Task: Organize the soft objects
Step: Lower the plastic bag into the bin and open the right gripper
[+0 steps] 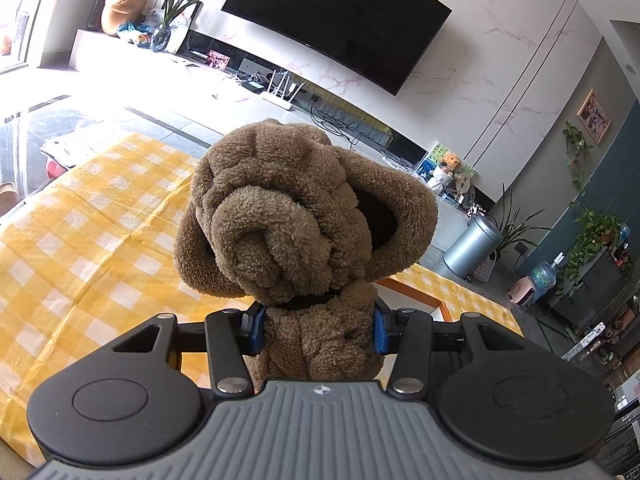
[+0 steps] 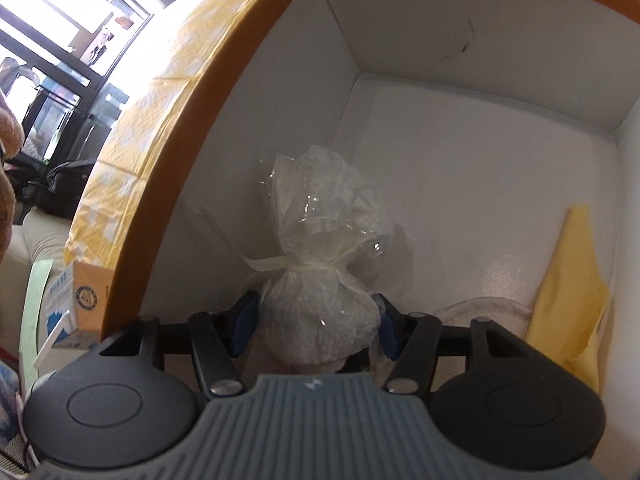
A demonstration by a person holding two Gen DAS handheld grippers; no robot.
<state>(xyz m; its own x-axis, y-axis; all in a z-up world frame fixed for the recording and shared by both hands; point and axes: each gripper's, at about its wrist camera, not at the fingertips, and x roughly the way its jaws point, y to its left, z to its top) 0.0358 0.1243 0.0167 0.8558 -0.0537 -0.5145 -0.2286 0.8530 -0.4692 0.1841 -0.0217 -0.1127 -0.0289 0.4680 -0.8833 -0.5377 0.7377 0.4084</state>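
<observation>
My left gripper (image 1: 318, 330) is shut on a brown plush dog (image 1: 296, 216), gripping its body below the black collar and holding it up above the yellow checked tablecloth (image 1: 92, 240). My right gripper (image 2: 314, 328) is shut on a white soft object wrapped in a tied clear plastic bag (image 2: 320, 264), held inside a white box with an orange rim (image 2: 460, 120). A yellow cloth (image 2: 568, 292) and a white soft item (image 2: 484, 308) lie in the box to the right of the bag. An edge of the plush dog shows at the far left of the right wrist view (image 2: 8, 160).
An orange box corner (image 1: 420, 298) shows behind the plush dog on the table. Beyond the table are a TV (image 1: 340, 16), a low white cabinet (image 1: 256, 92), a metal bin (image 1: 472, 246) and plants. A small carton (image 2: 86, 296) stands left of the box.
</observation>
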